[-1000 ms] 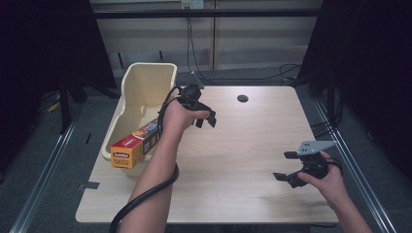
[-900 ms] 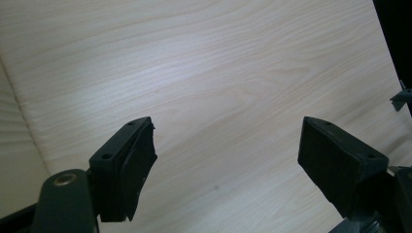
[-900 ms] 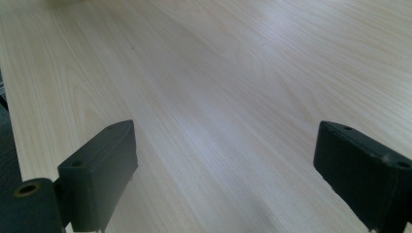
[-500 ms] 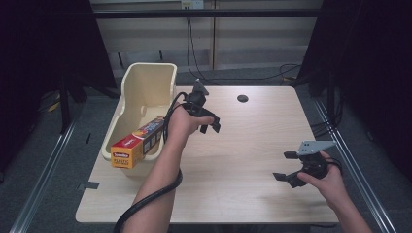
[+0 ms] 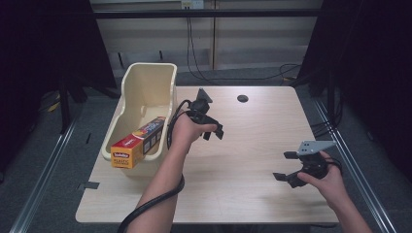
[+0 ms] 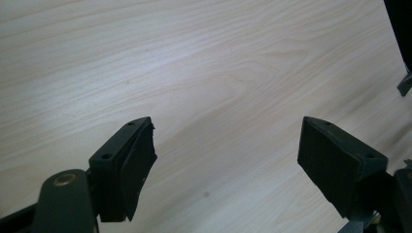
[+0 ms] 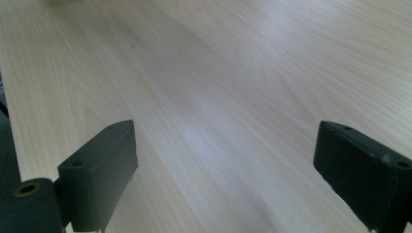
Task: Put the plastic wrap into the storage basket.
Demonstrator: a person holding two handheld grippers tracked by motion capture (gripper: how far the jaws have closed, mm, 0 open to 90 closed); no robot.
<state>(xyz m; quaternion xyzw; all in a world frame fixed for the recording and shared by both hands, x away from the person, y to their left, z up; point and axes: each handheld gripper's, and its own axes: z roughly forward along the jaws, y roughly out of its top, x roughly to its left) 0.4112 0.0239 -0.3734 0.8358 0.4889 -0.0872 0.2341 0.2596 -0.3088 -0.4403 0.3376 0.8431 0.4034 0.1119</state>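
Both jaws apart and empty over bare table (image 5: 243, 184), box (image 5: 138, 141) propped across bin (image 5: 145, 87) rim, likely just dropped

Left forearm reaches forward up the middle; left tongs (image 5: 214, 132) held in a raised hand, tilted downward, jaws parted with nothing between. Right hand (image 5: 324, 178) low at the near right, right tongs (image 5: 286, 167) pointing left, jaws wide apart, nothing gripped.
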